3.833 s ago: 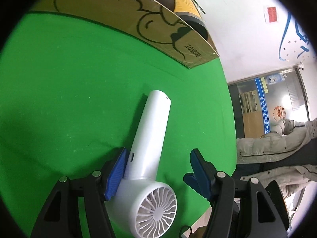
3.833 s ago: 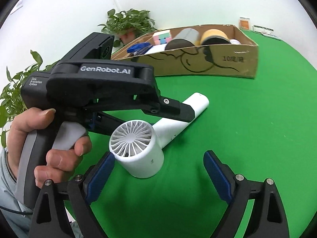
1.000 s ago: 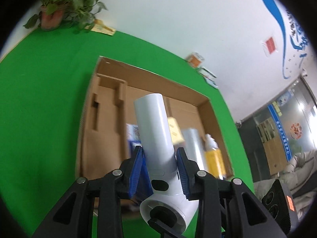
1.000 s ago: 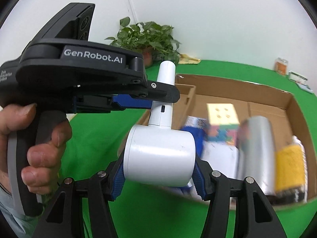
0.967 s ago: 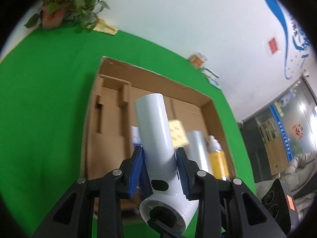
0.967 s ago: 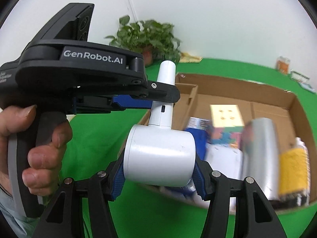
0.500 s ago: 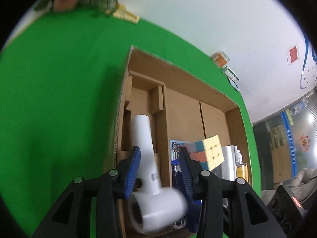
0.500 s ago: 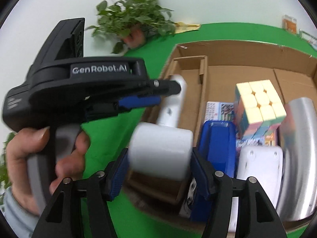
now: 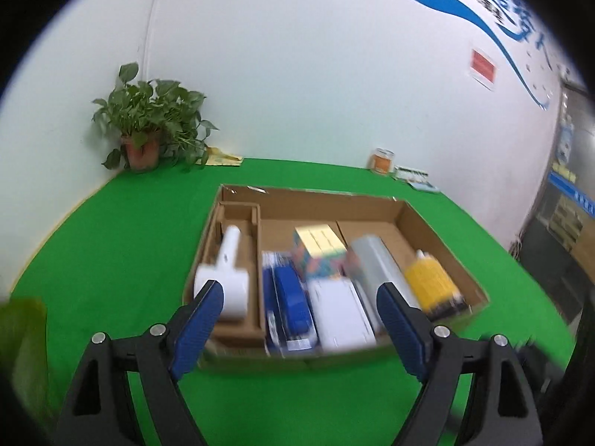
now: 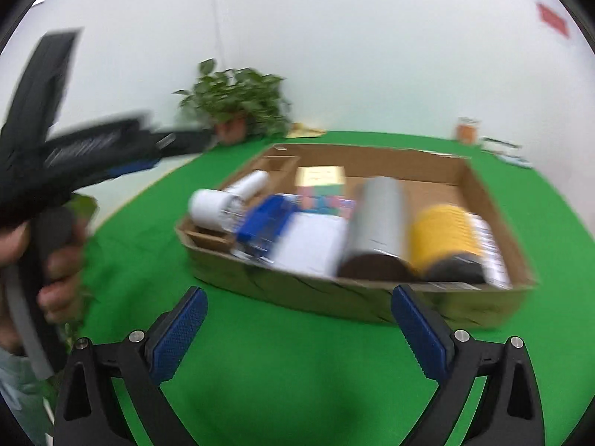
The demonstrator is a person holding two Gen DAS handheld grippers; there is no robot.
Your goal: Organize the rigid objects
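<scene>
A white hair dryer (image 9: 227, 275) lies in the left compartment of an open cardboard box (image 9: 420, 223) on the green table; it also shows in the right wrist view (image 10: 223, 200). Beside it in the box lie a blue stapler (image 9: 292, 299), a white case (image 9: 342, 312), a colour cube (image 9: 316, 251), a grey cylinder (image 9: 379, 267) and a yellow bottle (image 9: 431, 284). My left gripper (image 9: 297, 319) is open and empty, in front of the box. My right gripper (image 10: 299, 329) is open and empty, also in front of the box (image 10: 334, 297).
A potted plant (image 9: 148, 126) stands at the table's far left corner. A small orange jar (image 9: 381, 160) and flat packets (image 9: 412, 178) sit by the back wall. The left hand-held gripper body (image 10: 74, 156) fills the left of the right wrist view.
Both grippers let go of the hair dryer, opened wide and pulled back from the box. The dryer now lies in the box's left compartment.
</scene>
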